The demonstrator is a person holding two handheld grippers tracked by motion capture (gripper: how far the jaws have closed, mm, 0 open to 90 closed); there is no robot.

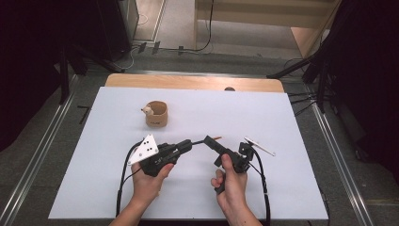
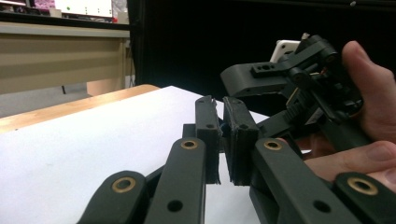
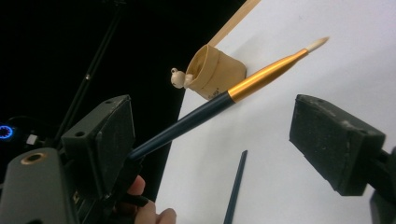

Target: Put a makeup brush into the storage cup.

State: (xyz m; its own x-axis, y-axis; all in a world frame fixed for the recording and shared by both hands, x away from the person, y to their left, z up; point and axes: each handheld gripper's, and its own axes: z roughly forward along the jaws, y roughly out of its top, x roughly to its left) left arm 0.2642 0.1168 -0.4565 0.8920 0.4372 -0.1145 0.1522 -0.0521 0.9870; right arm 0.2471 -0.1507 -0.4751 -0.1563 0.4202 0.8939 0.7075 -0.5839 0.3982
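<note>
My left gripper (image 1: 189, 143) has its jaws drawn in to a narrow slit. In the high view the slit sits on the tail end of the paintbrush (image 1: 214, 138). In the left gripper view (image 2: 223, 135) the pads hide whatever lies between them. My right gripper (image 1: 229, 146) is spread wide, with one jaw to each side of the brush. In the right gripper view (image 3: 210, 144) the dark handle comes out from behind the left pad, and I can't tell whether it touches that pad.

The paintbrush (image 3: 261, 74) hangs above the middle of the table (image 1: 282, 188), its gold ferrule and pale tip slanting out over the white top. Below it, in the right gripper view, runs a thin dark line (image 3: 236, 186). I can't tell whether it is a shadow or a rod.

My right hand (image 2: 369, 93) and its gripper stand directly in front of my left jaws.

Farther out, toward the far edge and left of centre, stands a tan cup (image 1: 157, 117), well apart from both tools. A small pale figure (image 1: 147, 110) perches on its rim. In the right gripper view the cup (image 3: 219, 70) shows its inner wall, with the figure (image 3: 177, 77) at the lip. The bottom of the cup is hidden.

My forearms are cut off at the near edge of the high view.
</note>
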